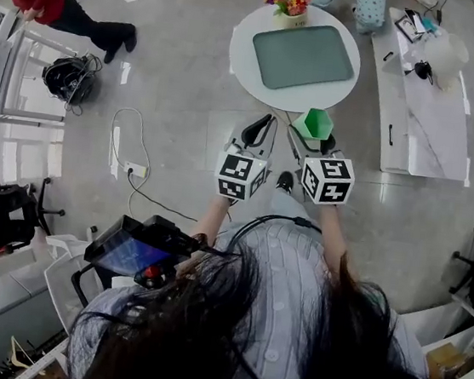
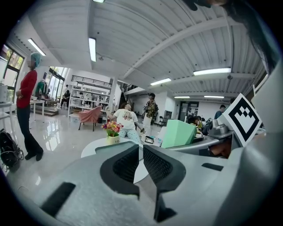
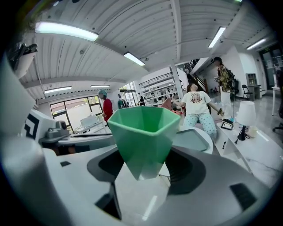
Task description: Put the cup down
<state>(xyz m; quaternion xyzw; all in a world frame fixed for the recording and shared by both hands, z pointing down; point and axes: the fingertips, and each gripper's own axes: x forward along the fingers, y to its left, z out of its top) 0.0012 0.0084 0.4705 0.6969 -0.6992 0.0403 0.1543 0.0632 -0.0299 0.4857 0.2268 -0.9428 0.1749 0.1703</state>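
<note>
The green faceted cup (image 3: 142,128) stands upright, clamped in the jaws of the right hand-held gripper (image 3: 146,167).

Head view overhead; gripper views toward table (image 1: 245,57)

i see a round white table (image 1: 243,52) standing on the glossy grey floor (image 1: 180,92). a grey-green tray (image 1: 303,57) lies flat across its middle, and a pot of flowers (image 1: 290,0) sits at its far edge, just beside the tray. a white power strip (image 1: 136,169) with its cable lies on the floor to the left.
</note>
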